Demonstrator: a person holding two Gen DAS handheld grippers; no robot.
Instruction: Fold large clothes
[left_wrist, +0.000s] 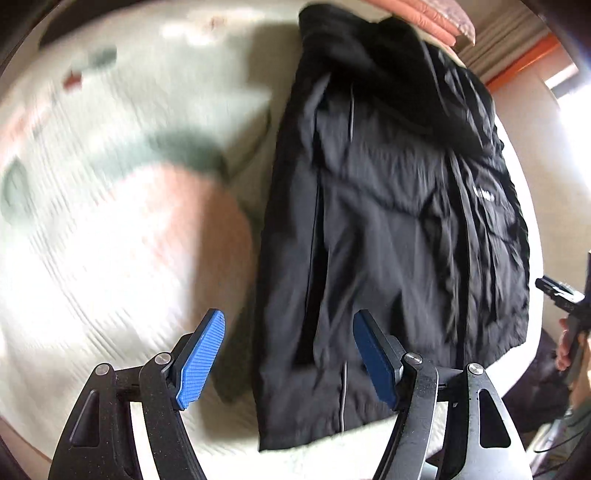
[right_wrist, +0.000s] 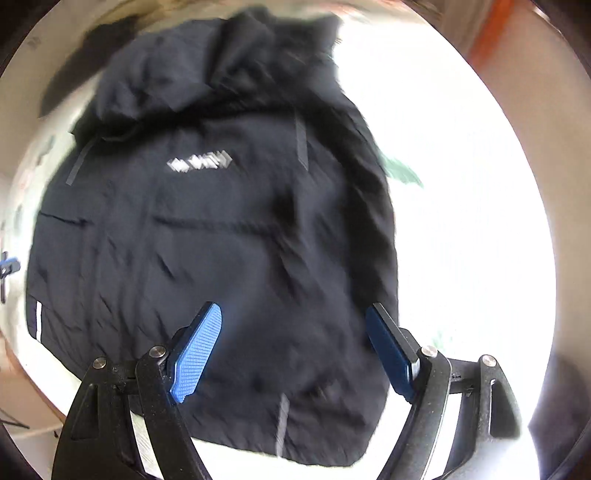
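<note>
Bedding, a pale quilted bedspread with green and pink print, carries a black jacket laid flat, hood toward twelve o'clock, hem toward six. Left gripper hangs above the jacket's edge, jaws apart, nothing between them. Right gripper hovers over the lower half, likewise spread and empty. Judgement: garment is spread ready for a fold; both views are blurred, so neither gripper is settled on a grasp point.
</note>
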